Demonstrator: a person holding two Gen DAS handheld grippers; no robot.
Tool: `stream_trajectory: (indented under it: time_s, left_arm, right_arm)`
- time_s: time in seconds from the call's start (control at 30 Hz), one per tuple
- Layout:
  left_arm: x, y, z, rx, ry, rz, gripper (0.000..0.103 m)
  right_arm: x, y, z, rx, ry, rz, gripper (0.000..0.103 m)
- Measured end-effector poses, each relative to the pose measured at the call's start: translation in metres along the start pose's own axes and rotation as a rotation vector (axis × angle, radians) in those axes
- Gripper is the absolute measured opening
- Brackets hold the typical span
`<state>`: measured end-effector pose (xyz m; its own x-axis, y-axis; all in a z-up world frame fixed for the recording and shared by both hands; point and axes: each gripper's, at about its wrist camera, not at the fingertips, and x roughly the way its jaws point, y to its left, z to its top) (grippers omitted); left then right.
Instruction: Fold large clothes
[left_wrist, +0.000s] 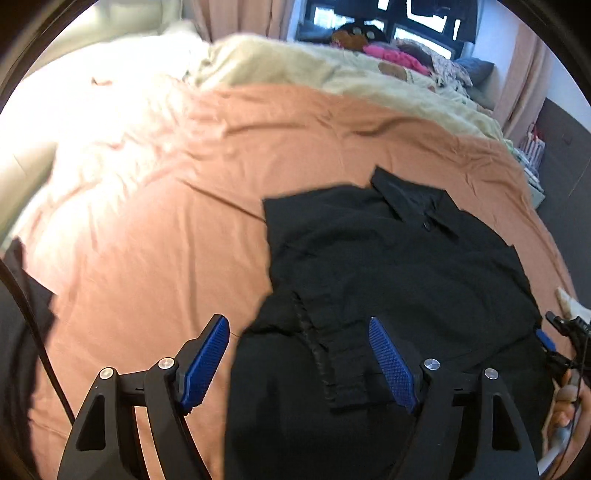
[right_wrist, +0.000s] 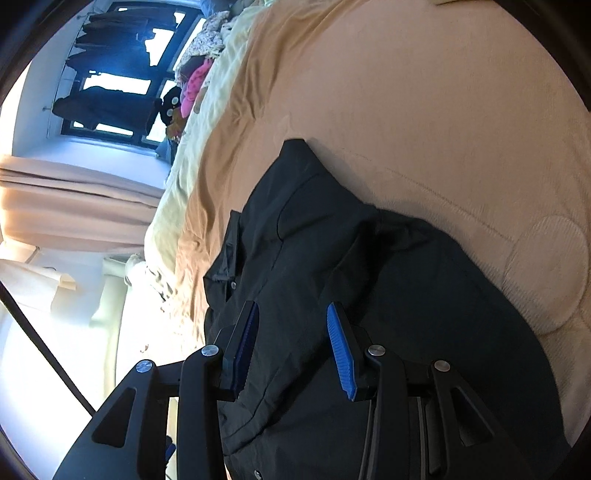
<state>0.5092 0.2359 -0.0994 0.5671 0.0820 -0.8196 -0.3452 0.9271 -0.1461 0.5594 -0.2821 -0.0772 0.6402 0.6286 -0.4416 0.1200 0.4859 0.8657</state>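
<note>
My left gripper (left_wrist: 299, 354) stands wide apart with nothing between its blue pads (left_wrist: 391, 363); it hangs above the near left part of the black shirt (left_wrist: 388, 266), one pad over the peach bedspread (left_wrist: 166, 206) and the other over the cloth, so I judge it free to pick a new hold. My right gripper (right_wrist: 291, 350) is partly parted, and its pads sit low against the shirt's body; dark cloth fills the gap, but I cannot tell whether the pads pinch a layer or only hover over it. In the left view that gripper shows at the far right edge, at the shirt's right side, with my hand (left_wrist: 567, 406) behind it, which suits keeping that side steady while the other side is worked. The shirt lies spread on the bed, collar (left_wrist: 410, 199) away from me and its button placket (left_wrist: 317, 354) running back toward me just inside my left jaws. Its left edge is a clean straight line against the bedspread, the easiest place to take hold for a fold across. Left of that edge the bedspread is bare and wide, with plenty of room to swing. Beyond the collar there is more bare spread before the cream blanket (left_wrist: 295, 62) and a heap of clothes (left_wrist: 399, 55) near the window. To the right the bed ends close beside the shirt, so that side is tighter.
</note>
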Motion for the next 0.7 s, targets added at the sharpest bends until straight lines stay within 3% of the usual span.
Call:
stream_trajectory:
  time_s: [0.1, 0.23, 0.27, 0.3, 0.43, 0.5, 0.7]
  left_arm:
    - [0.032, -0.004, -0.005, -0.018, 0.075, -0.035, 0.079]
    - [0.069, -0.009, -0.013, -0.053, 0.138, -0.078, 0.079]
    - [0.074, -0.012, -0.014, -0.052, 0.143, -0.085, 0.073]
    - [0.073, -0.012, -0.015, -0.045, 0.142, -0.091, 0.052]
    - [0.062, -0.031, -0.013, 0.063, 0.116, -0.065, 0.017]
    - [0.049, -0.038, -0.006, 0.096, 0.094, -0.085, 0.011]
    - [0.02, -0.057, 0.021, 0.189, 0.012, -0.069, 0.008]
  right_arm:
    - [0.007, 0.006, 0.004, -0.011, 0.019, -0.002, 0.037]
    - [0.014, 0.006, 0.009, -0.007, 0.039, 0.005, 0.056]
    - [0.017, 0.006, 0.012, 0.0, 0.038, 0.011, 0.056]
    - [0.018, 0.003, 0.015, 0.014, 0.038, 0.021, 0.056]
    - [0.017, -0.014, 0.02, 0.048, 0.014, 0.029, 0.056]
    - [0.015, -0.02, 0.023, 0.068, -0.027, 0.021, 0.056]
    - [0.022, -0.023, 0.024, 0.079, -0.07, -0.021, 0.056]
